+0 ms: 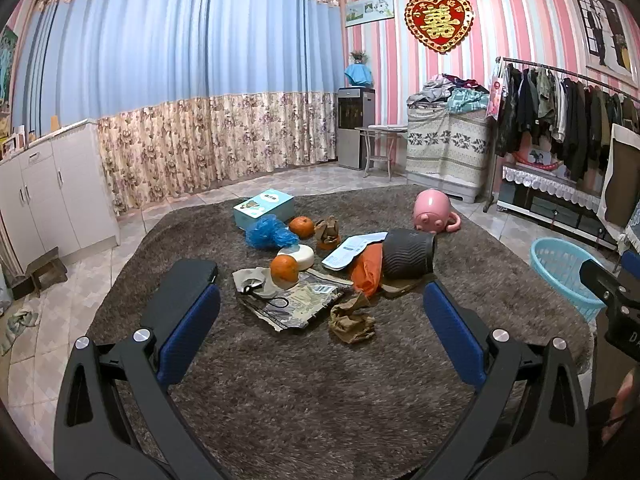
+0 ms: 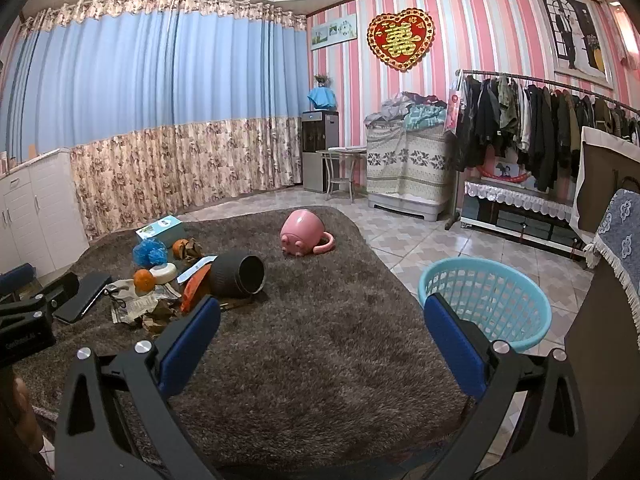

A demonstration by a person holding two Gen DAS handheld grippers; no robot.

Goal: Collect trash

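Pink mug (image 2: 302, 231), light-blue lattice basket (image 2: 486, 300), orange fruit (image 1: 285, 269), grey-brown shag rug (image 1: 320, 380), blue-padded claws.

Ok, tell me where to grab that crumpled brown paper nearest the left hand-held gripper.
Pinch the raised crumpled peak of the brown paper wad from above. It sits loose on the carpet, clear of the flat wrapper, between the open left hand-held gripper's fingers.

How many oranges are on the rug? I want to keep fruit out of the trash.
2. One orange sits near the front of the pile, beside the white round tub. The other orange lies farther back, next to the blue plastic bag. More could be hidden underneath.
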